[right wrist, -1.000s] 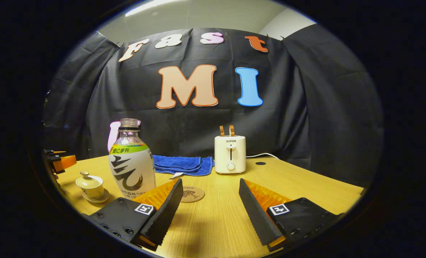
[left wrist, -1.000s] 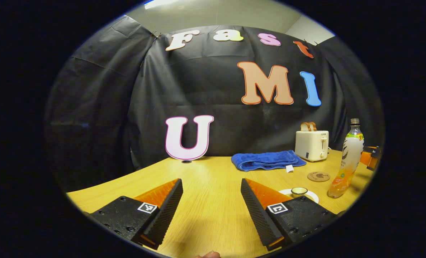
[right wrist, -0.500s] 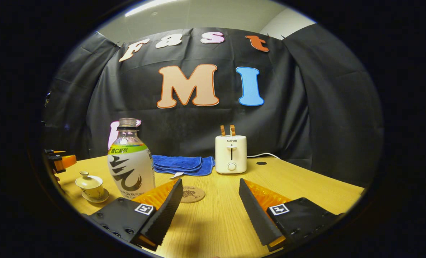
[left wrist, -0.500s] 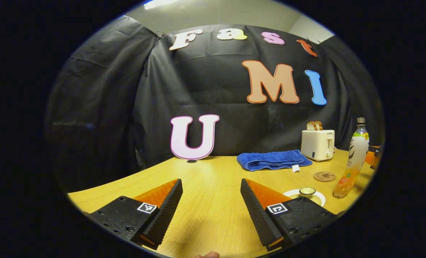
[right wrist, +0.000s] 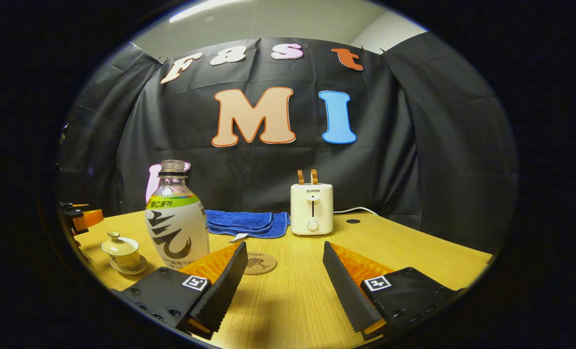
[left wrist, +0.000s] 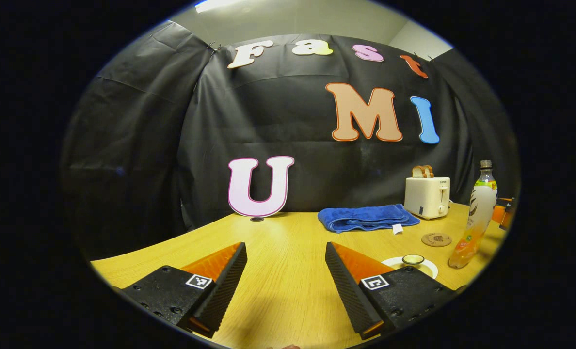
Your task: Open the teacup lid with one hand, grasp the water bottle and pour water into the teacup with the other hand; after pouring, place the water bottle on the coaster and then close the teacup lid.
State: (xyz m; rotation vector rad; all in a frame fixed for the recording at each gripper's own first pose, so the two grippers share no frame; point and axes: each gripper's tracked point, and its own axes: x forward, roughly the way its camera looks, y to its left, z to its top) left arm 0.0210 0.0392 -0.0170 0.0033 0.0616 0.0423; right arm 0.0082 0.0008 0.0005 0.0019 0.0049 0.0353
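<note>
The lidded pale teacup [right wrist: 121, 247] stands on its saucer [right wrist: 132, 267] at the left of the right gripper view. Just right of it, the uncapped water bottle [right wrist: 176, 223] stands upright on the table, beside the left finger of my open right gripper [right wrist: 283, 271]. The round brown coaster [right wrist: 260, 262] lies bare just beyond that finger. In the left gripper view, my left gripper [left wrist: 285, 271] is open over bare table. The teacup [left wrist: 413, 260], coaster [left wrist: 436, 239] and bottle [left wrist: 477, 218] sit off to its right.
A cream toaster [right wrist: 311, 208] with bread slices and a folded blue towel [right wrist: 244, 222] stand at the back of the wooden table [right wrist: 414, 252]. The left gripper [right wrist: 82, 218] shows at the far left edge, beyond the teacup. The booth's black cloth closes the back.
The left gripper view swung slightly left, then a little back; the bottle shifted toward its right edge. The right gripper has barely moved. Both stay open, holding nothing.
</note>
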